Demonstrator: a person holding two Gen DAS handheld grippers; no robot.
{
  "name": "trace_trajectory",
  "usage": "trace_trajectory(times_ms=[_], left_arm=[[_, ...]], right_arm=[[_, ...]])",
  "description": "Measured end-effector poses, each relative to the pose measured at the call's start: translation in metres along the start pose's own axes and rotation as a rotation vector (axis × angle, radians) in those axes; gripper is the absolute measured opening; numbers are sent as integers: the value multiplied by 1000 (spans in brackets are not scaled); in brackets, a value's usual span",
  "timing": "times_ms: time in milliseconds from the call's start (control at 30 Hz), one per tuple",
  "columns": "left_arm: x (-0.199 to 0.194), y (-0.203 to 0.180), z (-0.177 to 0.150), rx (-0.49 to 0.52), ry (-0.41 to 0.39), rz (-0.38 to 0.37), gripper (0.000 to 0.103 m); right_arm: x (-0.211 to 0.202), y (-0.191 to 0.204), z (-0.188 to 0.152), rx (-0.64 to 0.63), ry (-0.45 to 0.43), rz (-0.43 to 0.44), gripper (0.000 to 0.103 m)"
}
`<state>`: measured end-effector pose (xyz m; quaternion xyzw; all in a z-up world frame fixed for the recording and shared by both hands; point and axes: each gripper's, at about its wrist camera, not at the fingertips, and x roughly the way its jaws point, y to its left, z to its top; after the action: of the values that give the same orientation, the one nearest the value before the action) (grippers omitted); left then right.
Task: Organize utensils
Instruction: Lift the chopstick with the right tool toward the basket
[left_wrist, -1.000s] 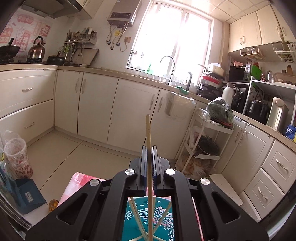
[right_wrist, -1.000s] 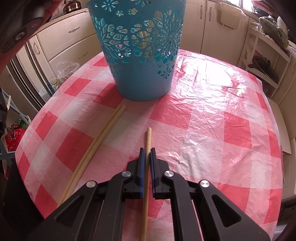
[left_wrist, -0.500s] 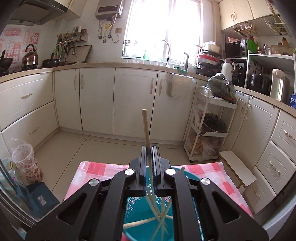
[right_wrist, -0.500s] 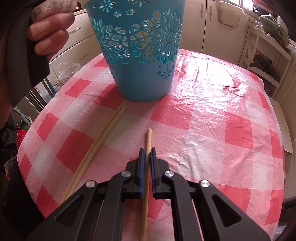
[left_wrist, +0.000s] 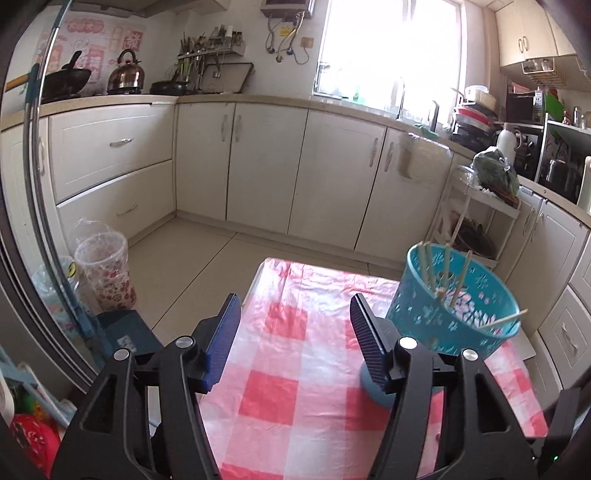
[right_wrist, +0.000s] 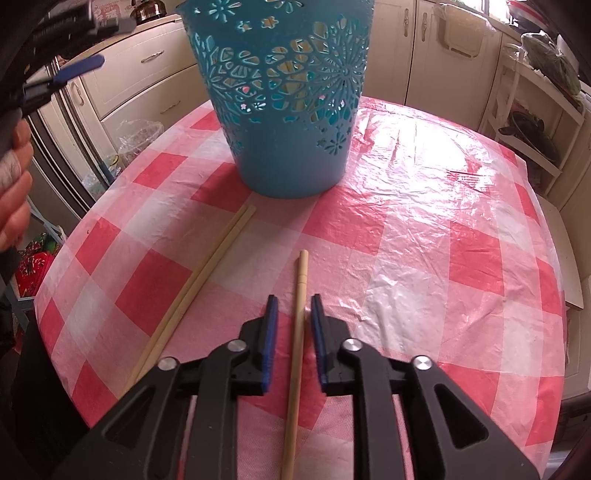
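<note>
Opening, left gripper (left_wrist: 295, 317) above the left part of the red-and-white checked tabletop (left_wrist: 288, 354), jaws wide and nothing between them. Blue openwork basket (left_wrist: 454, 310) just right of it, several chopsticks (left_wrist: 445, 273) leaning inside, one tip poking over the right rim. Opening too, right gripper (right_wrist: 293, 321), angled down at the near part of the tabletop; single chopstick (right_wrist: 297, 325) lying between its blue pads (right_wrist: 271, 328), pads clear of it on both sides, not gripped. Pair of chopsticks (right_wrist: 199, 280) flat on the cloth to the left, side by side, far ends near the basket foot. Person's hand (right_wrist: 13, 192) at the left edge of the right wrist view.
</note>
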<state>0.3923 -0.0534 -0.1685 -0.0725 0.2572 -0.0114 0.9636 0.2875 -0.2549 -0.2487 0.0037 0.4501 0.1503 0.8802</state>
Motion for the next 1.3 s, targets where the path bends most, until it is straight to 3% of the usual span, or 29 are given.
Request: trace_trajectory(times_ms=[33, 333, 667, 900, 1033, 1300], left_arm=[[1, 1, -6, 8, 10, 2, 59], [9, -16, -47, 127, 71, 2, 81], [39, -21, -76, 135, 199, -30, 91], [43, -18, -77, 117, 215, -28, 95], [46, -16, -78, 110, 229, -25, 95], [49, -11, -78, 83, 244, -35, 95]], right_arm=[[0, 2, -2, -13, 3, -26, 46], [-3, 4, -9, -9, -2, -34, 46], [-4, 4, -9, -30, 4, -17, 43], [-4, 15, -10, -82, 5, 10, 17], [-3, 9, -9, -42, 2, 44, 6], [-17, -18, -9, 146, -39, 200, 6]])
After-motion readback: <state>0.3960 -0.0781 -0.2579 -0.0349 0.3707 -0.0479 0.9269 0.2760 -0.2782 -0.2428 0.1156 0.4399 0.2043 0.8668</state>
